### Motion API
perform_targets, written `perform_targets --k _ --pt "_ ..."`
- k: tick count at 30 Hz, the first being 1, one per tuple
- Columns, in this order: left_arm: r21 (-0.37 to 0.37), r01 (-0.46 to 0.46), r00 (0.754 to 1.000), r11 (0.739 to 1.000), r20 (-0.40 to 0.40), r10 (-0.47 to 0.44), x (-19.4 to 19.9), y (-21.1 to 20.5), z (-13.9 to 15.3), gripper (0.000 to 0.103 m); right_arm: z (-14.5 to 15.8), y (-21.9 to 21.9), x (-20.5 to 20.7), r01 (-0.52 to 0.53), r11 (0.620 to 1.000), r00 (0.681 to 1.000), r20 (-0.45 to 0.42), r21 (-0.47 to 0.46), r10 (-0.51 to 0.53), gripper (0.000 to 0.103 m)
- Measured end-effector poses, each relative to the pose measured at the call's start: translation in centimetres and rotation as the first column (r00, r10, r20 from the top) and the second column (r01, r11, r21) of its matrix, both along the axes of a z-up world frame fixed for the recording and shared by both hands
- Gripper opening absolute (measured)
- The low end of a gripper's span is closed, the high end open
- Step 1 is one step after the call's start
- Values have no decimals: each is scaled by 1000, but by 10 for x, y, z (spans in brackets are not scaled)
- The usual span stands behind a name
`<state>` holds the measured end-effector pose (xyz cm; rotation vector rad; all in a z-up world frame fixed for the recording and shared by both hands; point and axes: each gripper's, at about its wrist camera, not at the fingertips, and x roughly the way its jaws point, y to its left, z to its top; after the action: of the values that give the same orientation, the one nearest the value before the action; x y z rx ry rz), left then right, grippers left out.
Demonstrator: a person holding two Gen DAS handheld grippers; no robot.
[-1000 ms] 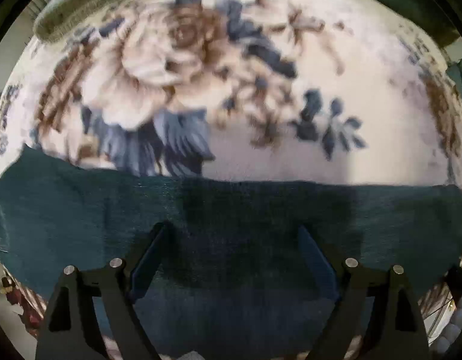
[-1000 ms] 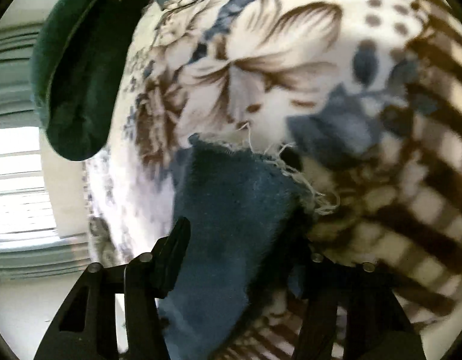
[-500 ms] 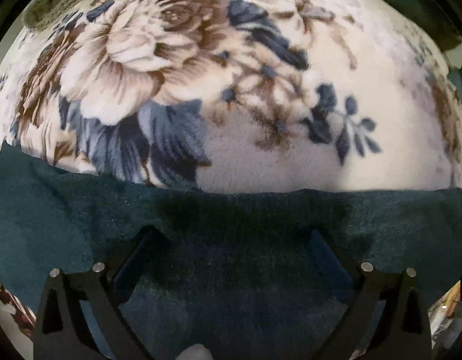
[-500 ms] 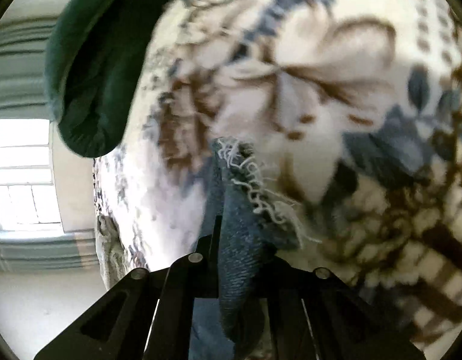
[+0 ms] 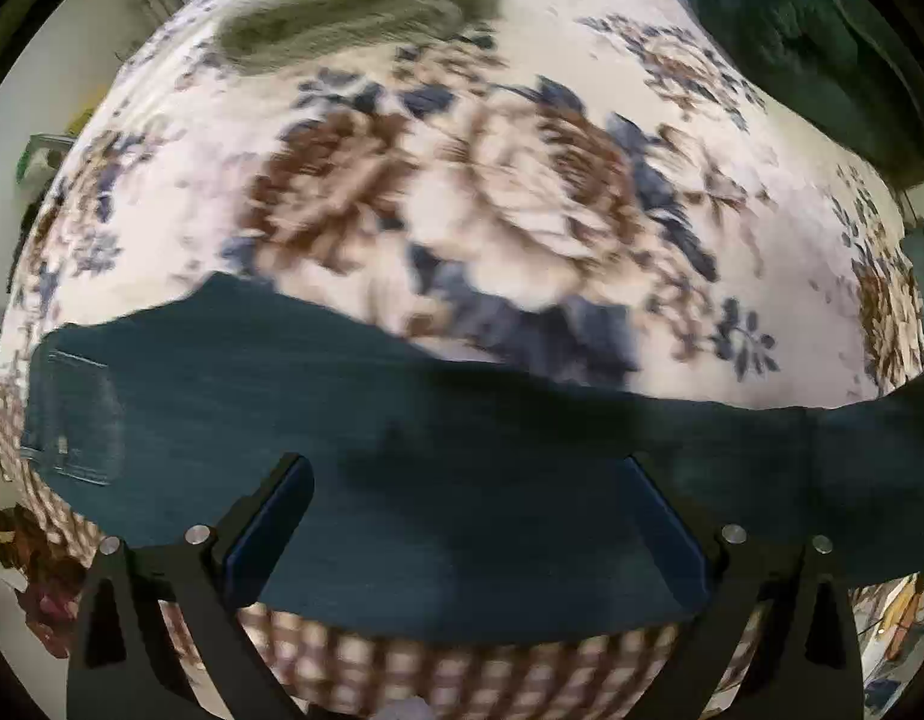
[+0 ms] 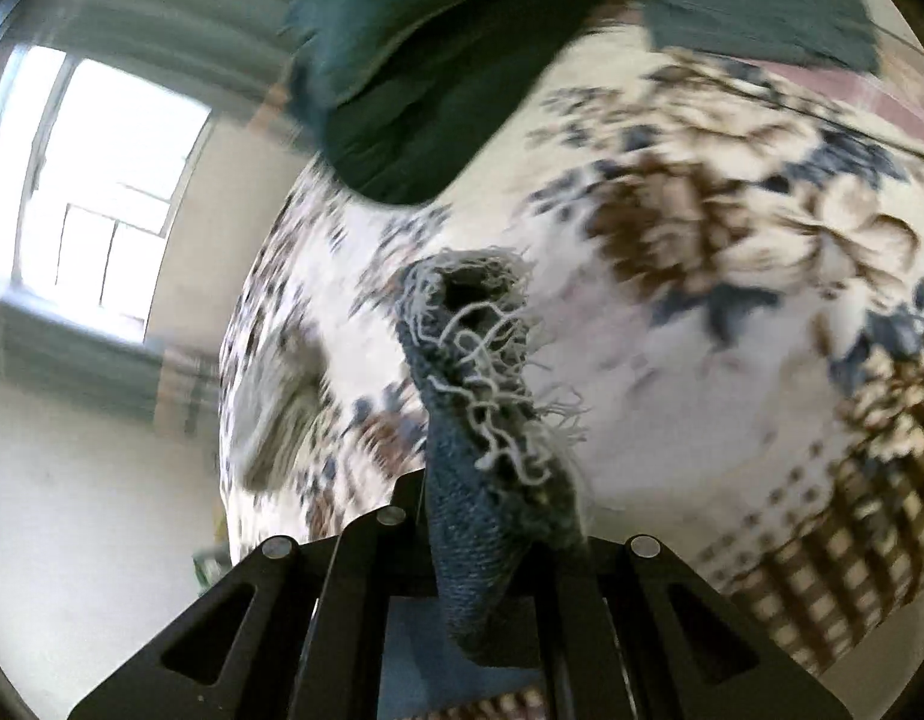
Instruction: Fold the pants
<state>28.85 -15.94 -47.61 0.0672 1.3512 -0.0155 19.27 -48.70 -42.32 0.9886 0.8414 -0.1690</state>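
Note:
Dark blue denim pants (image 5: 402,432) lie across a floral blanket, with a back pocket at the left end. My left gripper (image 5: 468,516) is open above the middle of the pants, its fingers (image 5: 270,522) spread wide and holding nothing. My right gripper (image 6: 480,546) is shut on the frayed hem of a pant leg (image 6: 486,420). The hem stands up between the jaws, lifted off the blanket, with white loose threads hanging from it.
The floral blanket (image 5: 522,192) covers a bed, with a checked border (image 5: 462,672) near me. A grey-green cushion (image 5: 354,6) lies at the far side. Dark green pillows (image 6: 438,72) sit at the bed's head. A window (image 6: 102,180) is on the left wall.
My right gripper closed on the frayed pant hem and lifted it off the blanket. My left gripper stayed open and drew back higher over the pants, so more of the bed shows.

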Motion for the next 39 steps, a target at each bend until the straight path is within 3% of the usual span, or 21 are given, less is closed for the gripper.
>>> perform_targets --k 3,7,13,18,21,22,24,27,30,32,37,39 --pt "2 -10 1000 1000 15 10 -7 33 10 103 13 53 11 -73 995 997 -9 -66 73 7" --pt "-4 -42 999 999 12 42 -9 79 11 103 7 125 24 -150 983 988 -53 -106 145 7" --pt "13 -105 994 994 10 105 -23 162 9 103 -41 233 39 -277 946 952 -182 -167 246 7" --pt "36 -179 984 983 -11 180 -38 228 -1 103 -102 315 53 -384 899 897 -314 -210 310 7" --pt "50 -211 977 976 -21 213 -46 255 -10 103 -138 358 68 -480 846 824 -451 -231 343 20" --pt "52 -220 975 974 -24 221 -48 261 -11 103 -142 365 70 -493 838 812 -470 -236 346 25" --pt "46 -250 967 967 -33 251 -53 276 -15 103 -144 381 73 -519 828 797 -471 -212 379 53" --pt "37 -291 956 956 -41 292 -57 292 -16 103 -131 387 73 -536 840 798 -378 -91 468 56" --pt "24 -331 942 943 -46 332 -59 303 -17 103 -106 374 67 -496 857 830 -364 -138 422 62" --pt "16 -354 934 935 -48 355 -59 310 -19 103 -98 367 65 -495 851 827 -396 -177 399 65" --pt "10 -424 904 906 -62 424 -60 329 -31 103 -120 389 77 -585 796 737 -514 -159 439 66" --pt "5 -476 877 880 -65 475 -64 345 -35 103 -140 409 87 -645 743 680 -578 -178 452 66"
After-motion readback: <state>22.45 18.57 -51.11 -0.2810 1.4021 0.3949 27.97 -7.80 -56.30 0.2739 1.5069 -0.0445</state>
